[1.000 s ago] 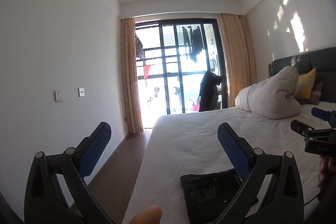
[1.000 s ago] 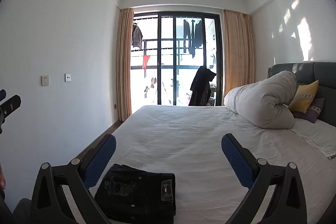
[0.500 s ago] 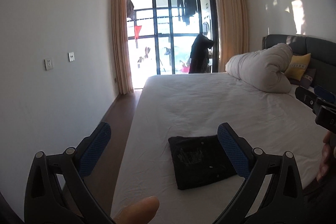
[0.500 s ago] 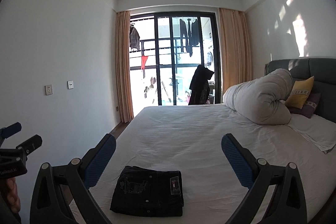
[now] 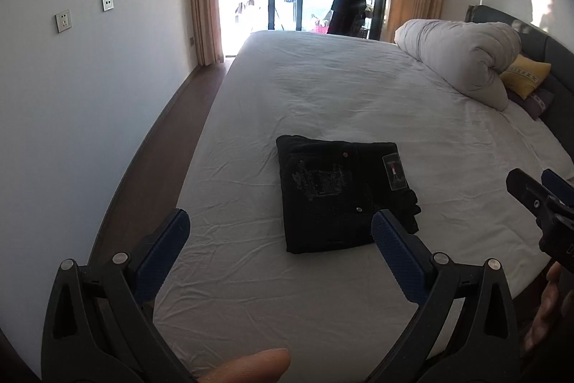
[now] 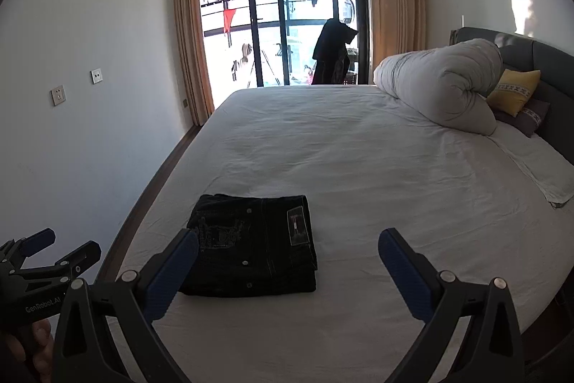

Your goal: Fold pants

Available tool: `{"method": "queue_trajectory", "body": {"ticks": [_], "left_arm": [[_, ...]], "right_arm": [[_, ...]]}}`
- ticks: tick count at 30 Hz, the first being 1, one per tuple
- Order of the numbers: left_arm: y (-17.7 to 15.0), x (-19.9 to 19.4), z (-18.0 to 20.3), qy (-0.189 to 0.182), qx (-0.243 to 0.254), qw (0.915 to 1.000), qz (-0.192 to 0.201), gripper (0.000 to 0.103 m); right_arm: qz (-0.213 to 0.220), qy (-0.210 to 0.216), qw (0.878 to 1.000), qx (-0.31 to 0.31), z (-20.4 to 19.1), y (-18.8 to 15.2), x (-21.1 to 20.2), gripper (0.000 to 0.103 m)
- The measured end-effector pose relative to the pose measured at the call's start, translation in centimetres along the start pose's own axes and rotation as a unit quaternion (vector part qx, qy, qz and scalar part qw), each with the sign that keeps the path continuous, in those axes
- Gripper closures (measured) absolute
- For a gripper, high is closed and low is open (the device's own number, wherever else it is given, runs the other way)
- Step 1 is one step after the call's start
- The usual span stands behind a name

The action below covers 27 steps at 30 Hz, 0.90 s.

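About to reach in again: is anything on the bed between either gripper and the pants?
Nothing visible. Only bare white sheet lies between the open left gripper, the open right gripper and the folded black pants. The rolled duvet sits far off by the headboard.

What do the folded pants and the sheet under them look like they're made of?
The pants look like black denim: matte heavy weave, metal rivets, contrast stitching and a waistband patch, though a denim-look blend can't be ruled out. The sheet looks like plain white woven cotton or similar, matte with fine creases.

Matt black denim pants [image 5: 340, 192], wrinkled cloth sheet [image 5: 358, 96]
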<state>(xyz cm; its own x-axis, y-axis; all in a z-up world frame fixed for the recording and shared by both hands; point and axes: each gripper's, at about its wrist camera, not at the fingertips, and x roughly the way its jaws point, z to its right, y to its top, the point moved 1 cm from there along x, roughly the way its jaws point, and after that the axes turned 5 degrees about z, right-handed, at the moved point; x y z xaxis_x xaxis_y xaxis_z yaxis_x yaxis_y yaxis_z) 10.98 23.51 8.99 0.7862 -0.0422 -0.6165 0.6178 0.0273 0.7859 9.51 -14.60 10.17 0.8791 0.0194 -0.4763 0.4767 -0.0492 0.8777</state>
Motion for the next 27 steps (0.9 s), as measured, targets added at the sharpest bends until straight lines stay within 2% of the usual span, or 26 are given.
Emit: {"method": "queue_trajectory", "body": {"ticks": [8, 27], "left_arm": [[-1.0, 2.4, 0.3, -0.006, 0.001, 0.9996, -0.029, 0.0], [-1.5, 1.4, 1.2, -0.007, -0.001, 0.9987, -0.05, 0.0]], "right_arm": [[-0.052, -0.002, 0.999, -0.006, -0.7, -1.8, 1.8, 0.0], [-0.084, 0.001, 0.996, -0.016, -1.6, -2.2, 2.8, 0.0]]}}
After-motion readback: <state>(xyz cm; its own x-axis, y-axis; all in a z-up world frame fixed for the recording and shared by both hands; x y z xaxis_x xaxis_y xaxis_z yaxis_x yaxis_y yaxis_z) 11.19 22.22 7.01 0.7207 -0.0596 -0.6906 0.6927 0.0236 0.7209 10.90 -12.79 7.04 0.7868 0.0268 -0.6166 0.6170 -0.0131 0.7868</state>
